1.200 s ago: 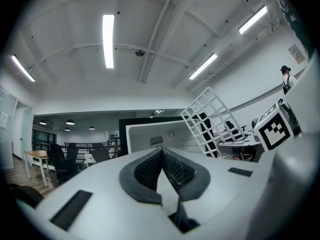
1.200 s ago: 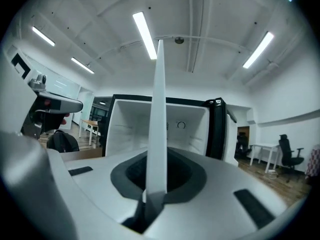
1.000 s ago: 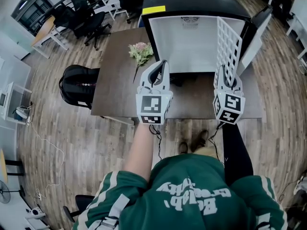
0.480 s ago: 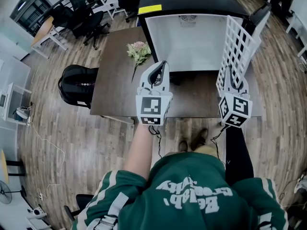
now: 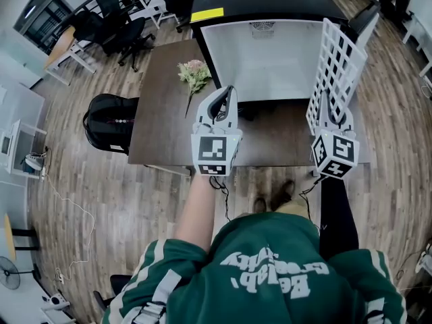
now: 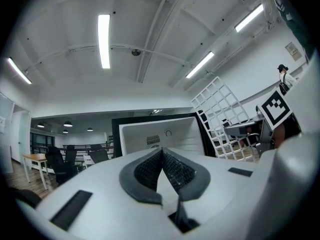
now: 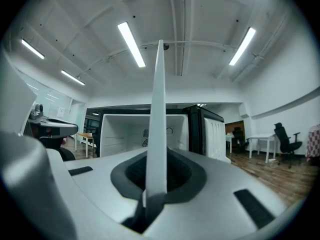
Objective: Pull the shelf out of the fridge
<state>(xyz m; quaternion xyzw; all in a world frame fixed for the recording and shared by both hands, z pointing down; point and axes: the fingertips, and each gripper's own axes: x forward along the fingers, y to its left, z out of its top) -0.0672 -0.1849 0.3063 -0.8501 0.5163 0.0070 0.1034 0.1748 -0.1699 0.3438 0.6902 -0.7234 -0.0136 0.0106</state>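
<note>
The black fridge (image 5: pixel 260 59) stands open, its white inside bare. A white wire-grid shelf (image 5: pixel 335 66) stands on edge, upright, outside the fridge's right side. My right gripper (image 5: pixel 329 117) is shut on the shelf's near edge. In the right gripper view the shelf (image 7: pixel 159 114) shows edge-on as a thin white strip rising from between the pads of that gripper (image 7: pixel 157 176). My left gripper (image 5: pixel 226 96) hovers over the table in front of the fridge's left part. In the left gripper view its pads (image 6: pixel 161 156) meet with nothing between them, and the shelf (image 6: pixel 220 114) shows to the right.
A brown table (image 5: pixel 165 127) lies under both grippers, with a bunch of flowers (image 5: pixel 196 73) near the fridge's left corner. A black backpack (image 5: pixel 108 120) sits on the floor to the left. Office chairs (image 5: pixel 121 19) stand at the far left. The fridge door (image 5: pixel 364 25) hangs open on the right.
My right gripper has drawn the shelf to the right and toward me, away from the fridge opening. The left gripper has stayed where it was.
</note>
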